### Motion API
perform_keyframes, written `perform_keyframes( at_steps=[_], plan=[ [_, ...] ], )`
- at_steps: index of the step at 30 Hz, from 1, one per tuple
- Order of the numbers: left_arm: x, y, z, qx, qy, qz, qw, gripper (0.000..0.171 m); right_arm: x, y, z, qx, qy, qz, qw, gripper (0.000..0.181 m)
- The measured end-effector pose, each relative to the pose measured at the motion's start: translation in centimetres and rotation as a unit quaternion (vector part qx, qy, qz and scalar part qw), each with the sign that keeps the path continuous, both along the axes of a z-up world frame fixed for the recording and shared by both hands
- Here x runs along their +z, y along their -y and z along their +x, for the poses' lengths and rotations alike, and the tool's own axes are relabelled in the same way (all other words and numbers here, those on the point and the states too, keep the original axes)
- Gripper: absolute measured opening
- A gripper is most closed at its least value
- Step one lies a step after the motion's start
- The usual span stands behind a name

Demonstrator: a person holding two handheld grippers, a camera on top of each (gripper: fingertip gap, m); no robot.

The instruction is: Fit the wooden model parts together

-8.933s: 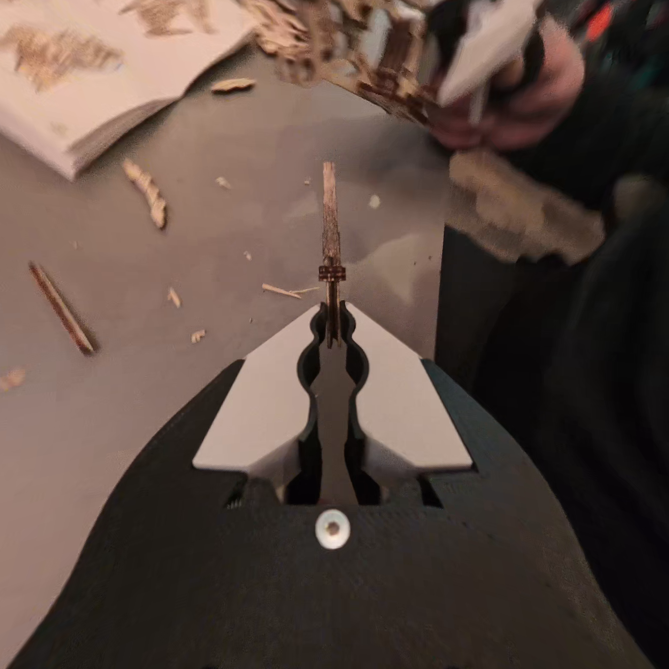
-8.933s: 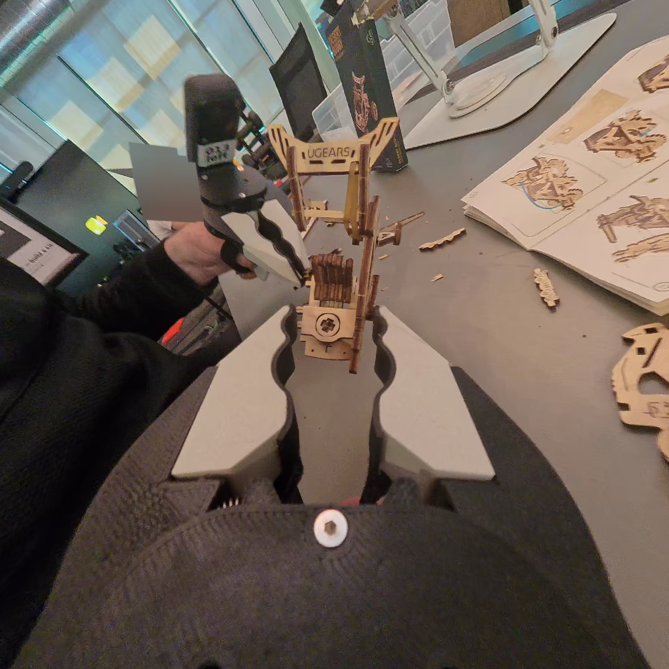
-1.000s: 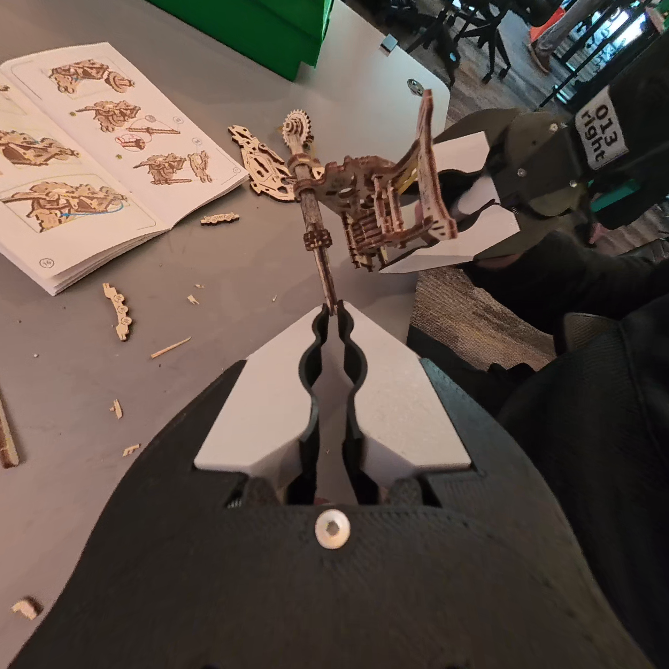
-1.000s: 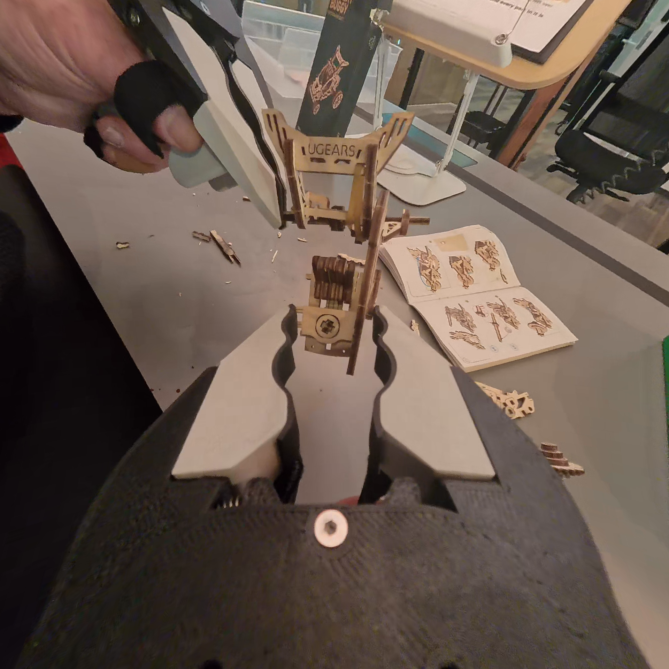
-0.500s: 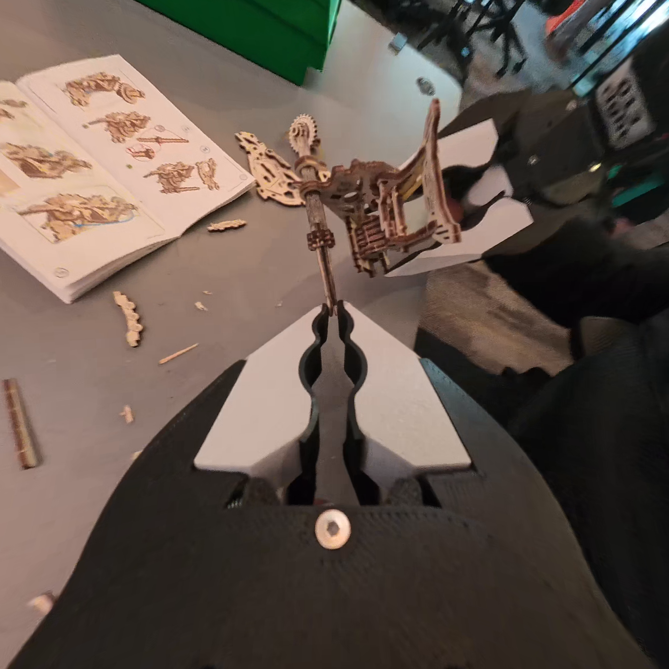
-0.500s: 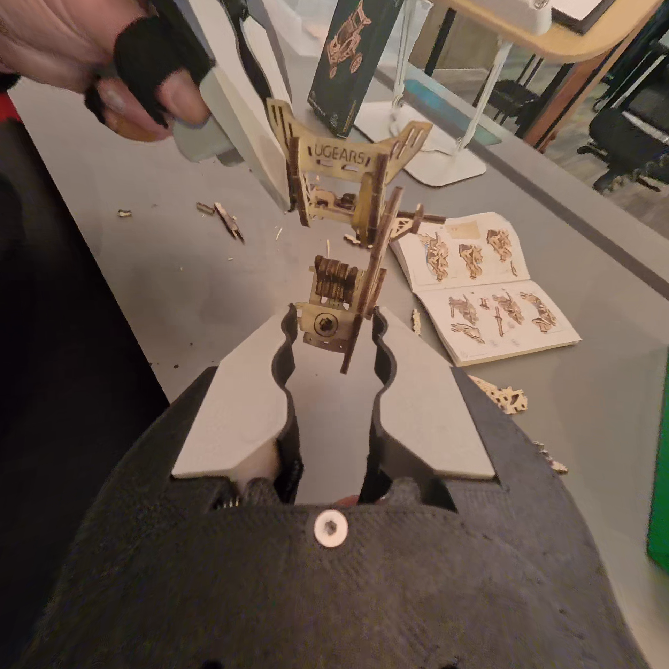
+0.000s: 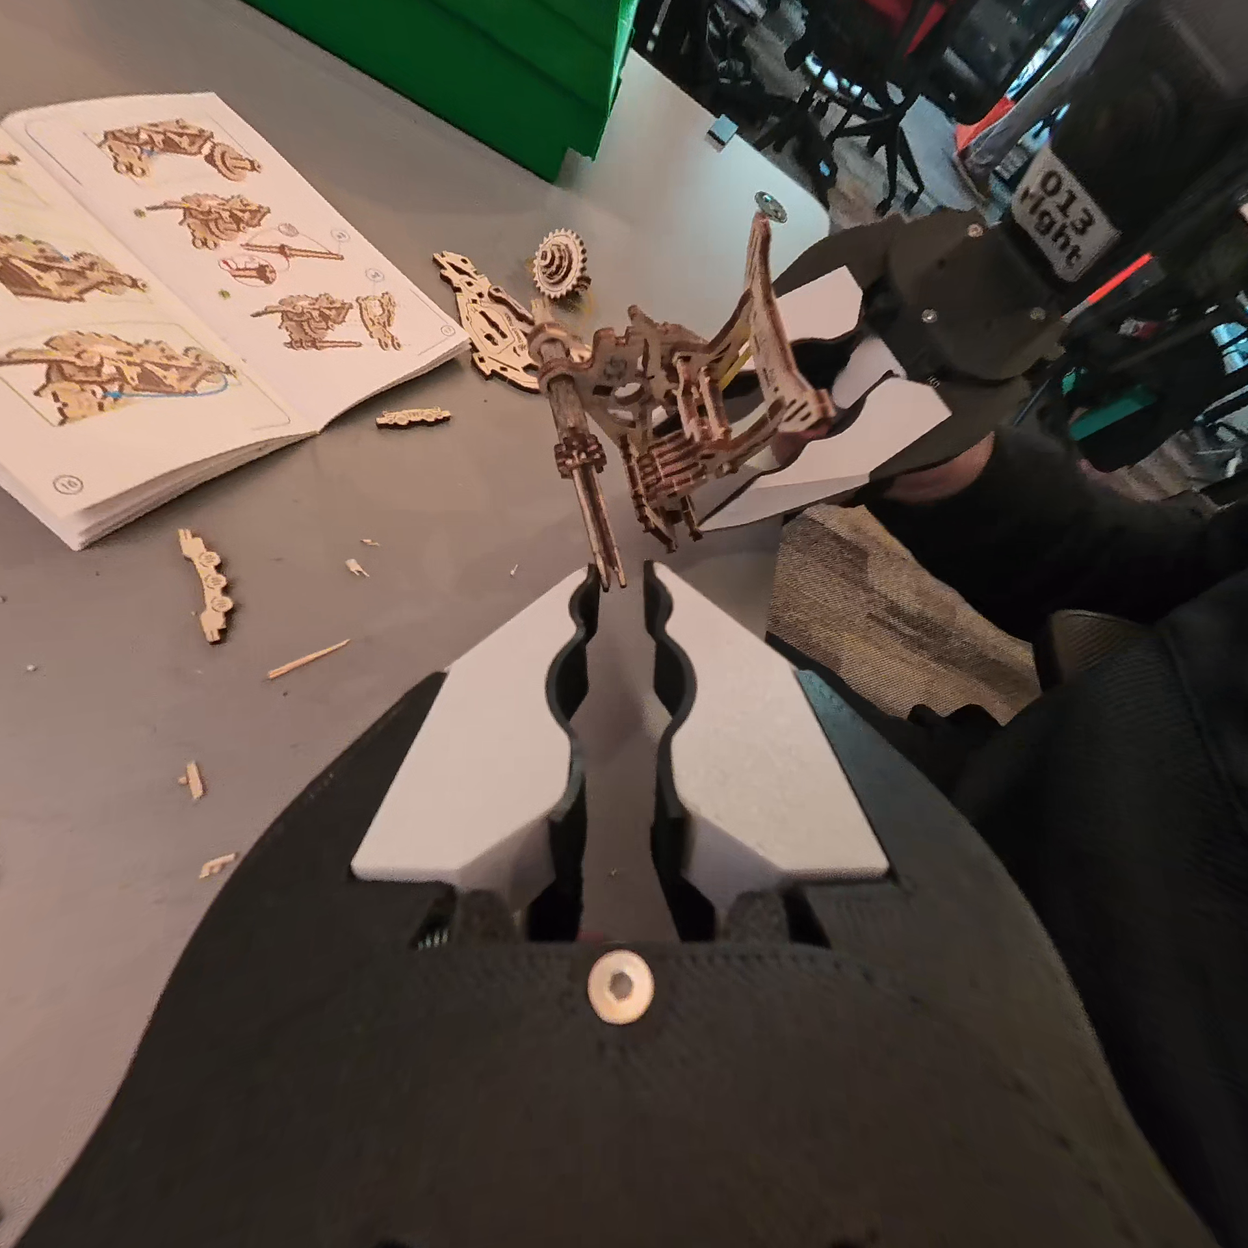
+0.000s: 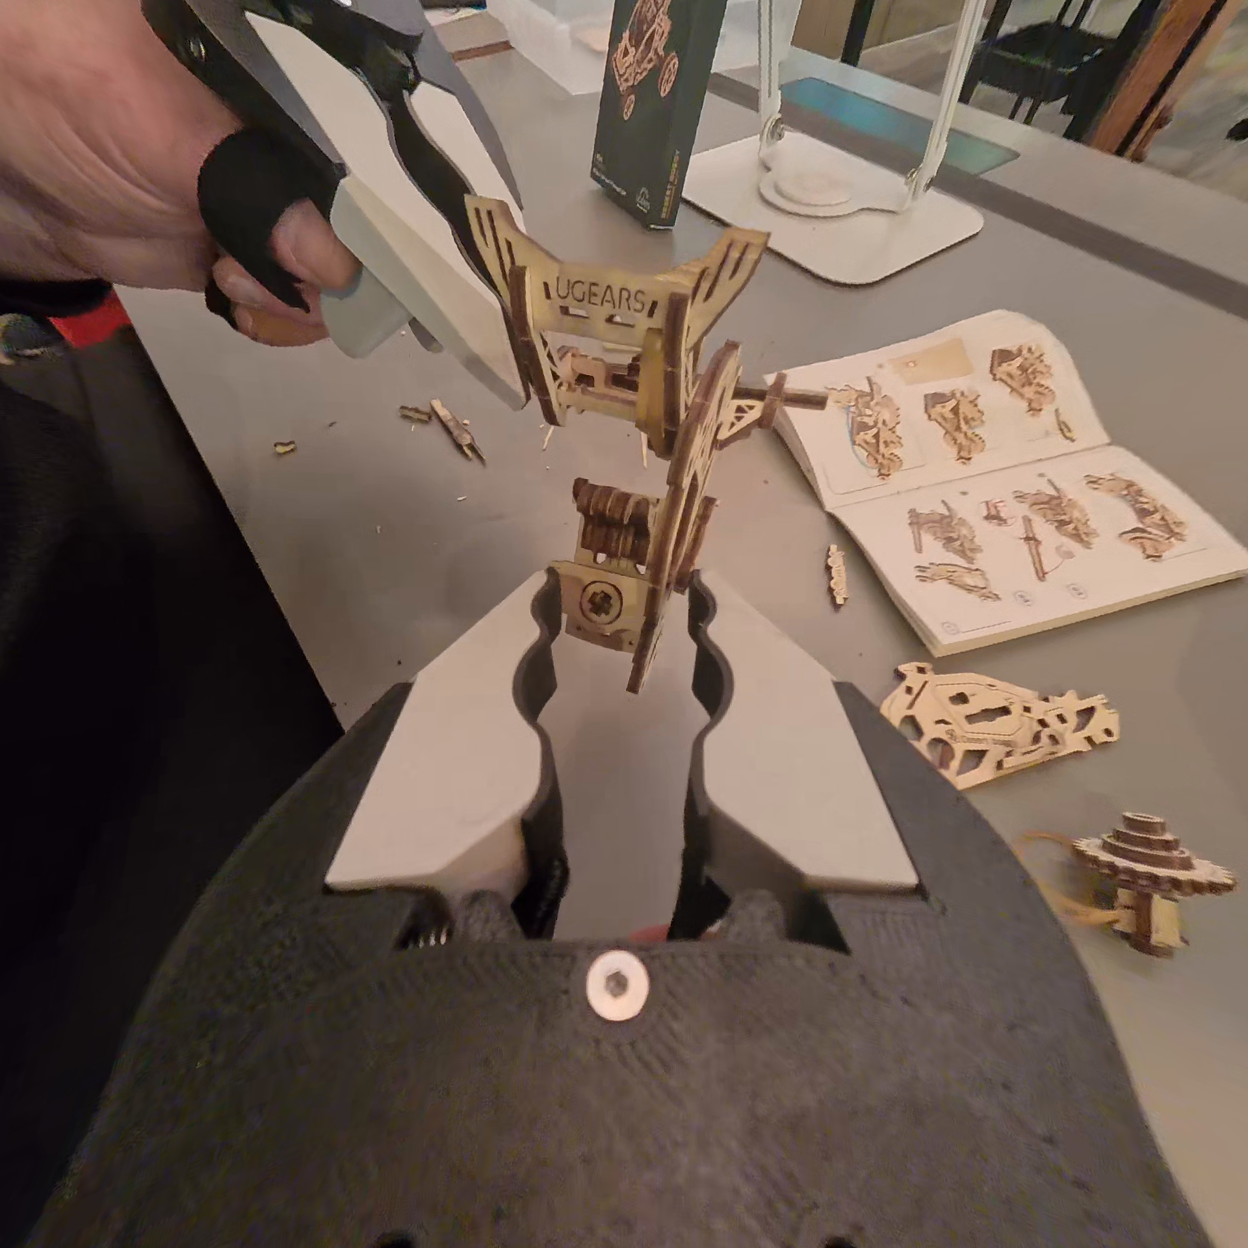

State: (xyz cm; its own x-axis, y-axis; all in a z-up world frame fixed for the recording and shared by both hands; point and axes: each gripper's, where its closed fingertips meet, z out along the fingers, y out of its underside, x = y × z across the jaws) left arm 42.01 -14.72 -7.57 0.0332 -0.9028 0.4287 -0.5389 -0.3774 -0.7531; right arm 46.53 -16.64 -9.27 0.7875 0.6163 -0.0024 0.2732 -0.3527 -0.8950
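The right gripper (image 8: 621,594) clamps the base of the wooden model (image 8: 628,432), held in the air over the near edge of the grey table (image 8: 338,486). The model's rod (image 7: 584,473) sticks out sideways; its free tip sits between the spread fingers of the left gripper (image 7: 618,581), which pinch nothing. The rod's length runs toward the left gripper.

Only the left wrist view shows the green box (image 7: 473,67) at the far edge. Only the right wrist view shows the dark carton (image 8: 641,115) and white stand (image 8: 844,223). Both show the open booklet (image 7: 169,304), flat cutout (image 8: 999,722) and gear (image 8: 1148,871) lying on the table.
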Motion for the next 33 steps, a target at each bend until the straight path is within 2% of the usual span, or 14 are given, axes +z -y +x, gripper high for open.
perform_keyframes(
  at_steps=[7,11,15,22,28,33],
  plan=[
    [1.0,0.6,0.2,-0.012,0.040,-0.008,0.999,0.017,0.5,0.2,-0.3,0.021,-0.097,-0.028,0.995,0.035],
    [1.7,0.7,0.3,-0.015,0.069,-0.021,0.997,0.019,1.4,0.2,-0.4,0.036,-0.182,-0.052,0.981,0.035],
    [1.9,0.9,0.2,-0.012,0.097,-0.035,0.995,0.022,2.0,0.1,-0.5,0.043,-0.224,-0.054,0.972,0.034],
    [0.5,2.1,1.5,-0.015,0.115,-0.096,0.989,0.029,1.6,0.0,-2.1,0.056,-0.228,-0.062,0.970,0.034],
    [0.4,1.7,1.9,-0.016,0.121,-0.102,0.987,0.032,1.1,-0.4,-2.9,0.051,-0.232,-0.066,0.969,0.034],
    [0.2,1.2,1.9,-0.003,0.131,-0.122,0.984,0.027,0.8,-0.8,-3.0,0.039,-0.220,-0.065,0.973,0.035]
  ],
)
